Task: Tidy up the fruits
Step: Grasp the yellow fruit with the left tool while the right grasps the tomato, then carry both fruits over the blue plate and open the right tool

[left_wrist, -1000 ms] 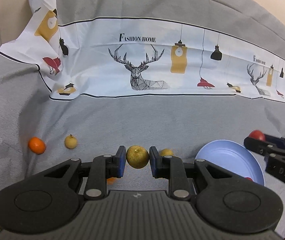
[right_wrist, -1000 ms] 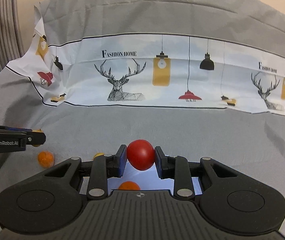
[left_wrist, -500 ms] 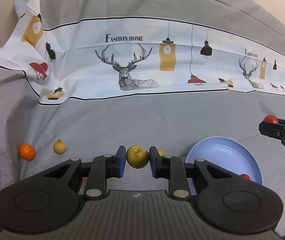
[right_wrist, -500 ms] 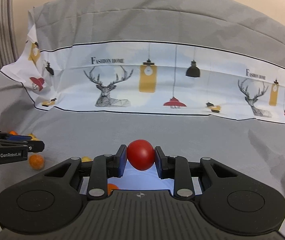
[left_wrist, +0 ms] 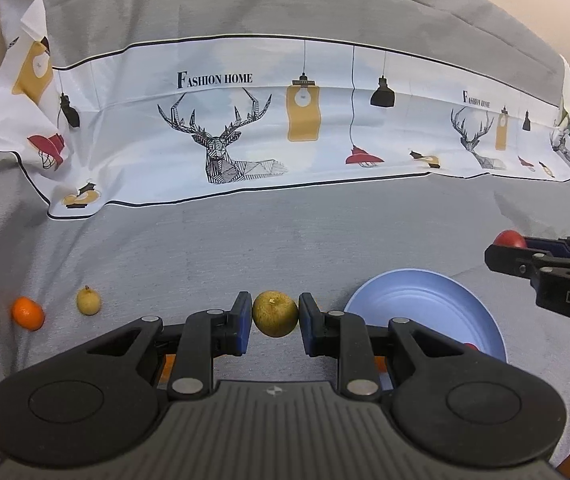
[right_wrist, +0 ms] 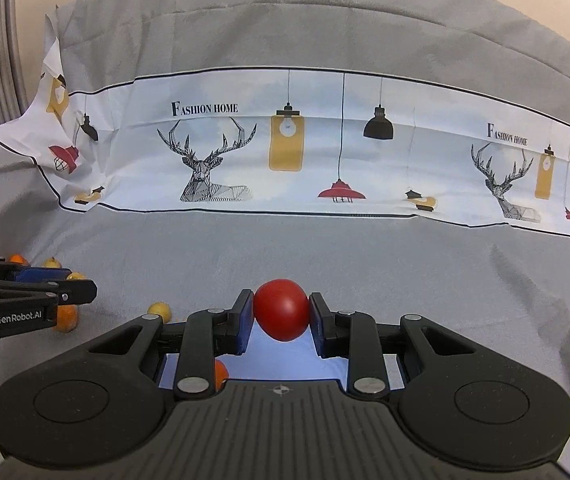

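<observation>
Grey cloth (left_wrist: pixel 245 248) covers the surface, with a printed white sheet (left_wrist: pixel 325 128) draped behind it. At far left in the left wrist view, an orange (left_wrist: pixel 27 313) lies just beside a small yellow fruit (left_wrist: pixel 88 300). The left gripper (left_wrist: pixel 275 322) has its fingers (left_wrist: pixel 241 322) closed narrowly on a yellow-green fruit (left_wrist: pixel 275 313), held clear of the cloth. To its right, a blue plate (left_wrist: pixel 417 300) rests on the cloth. Furthest right, the right gripper (right_wrist: pixel 281 320) has its fingers (right_wrist: pixel 320 326) closed on a red fruit (right_wrist: pixel 281 309) directly above the plate. Another orange fruit (right_wrist: pixel 221 372) shows partly beneath the right gripper, at the plate's edge.
</observation>
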Demonstrator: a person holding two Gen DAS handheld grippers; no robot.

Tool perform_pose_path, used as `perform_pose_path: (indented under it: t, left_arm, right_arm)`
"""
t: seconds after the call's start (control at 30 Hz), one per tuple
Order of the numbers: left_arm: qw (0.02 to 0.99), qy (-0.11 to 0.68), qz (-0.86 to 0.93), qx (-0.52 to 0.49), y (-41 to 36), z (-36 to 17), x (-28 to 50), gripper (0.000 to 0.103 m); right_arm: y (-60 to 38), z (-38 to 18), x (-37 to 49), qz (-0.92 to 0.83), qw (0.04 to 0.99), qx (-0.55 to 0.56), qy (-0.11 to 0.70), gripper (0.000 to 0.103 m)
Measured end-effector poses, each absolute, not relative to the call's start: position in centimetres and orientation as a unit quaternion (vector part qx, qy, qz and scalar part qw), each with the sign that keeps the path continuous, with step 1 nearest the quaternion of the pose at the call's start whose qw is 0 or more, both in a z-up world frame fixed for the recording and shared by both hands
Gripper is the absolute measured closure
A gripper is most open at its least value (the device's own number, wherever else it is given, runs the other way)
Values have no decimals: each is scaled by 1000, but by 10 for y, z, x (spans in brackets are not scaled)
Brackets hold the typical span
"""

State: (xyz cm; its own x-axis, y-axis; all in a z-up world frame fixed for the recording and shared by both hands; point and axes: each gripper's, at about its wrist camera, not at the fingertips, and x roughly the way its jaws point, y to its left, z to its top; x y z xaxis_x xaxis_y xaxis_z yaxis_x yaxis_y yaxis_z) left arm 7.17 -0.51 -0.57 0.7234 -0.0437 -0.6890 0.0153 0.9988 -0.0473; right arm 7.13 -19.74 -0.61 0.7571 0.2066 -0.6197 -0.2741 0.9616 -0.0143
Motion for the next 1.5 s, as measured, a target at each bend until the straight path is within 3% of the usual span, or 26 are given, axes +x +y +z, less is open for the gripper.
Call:
perform_pose_path:
  t: [1.0,1.5]
  left_arm:
    - [928,370,-46,-12,-21,-12,75,75]
    - [911,391,-131,21,-61,-29,73,75]
  right_arm:
    - [-208,-15,78,120,932,-53,339,72]
    - [-221,-29,90,82,914,-37,397,72]
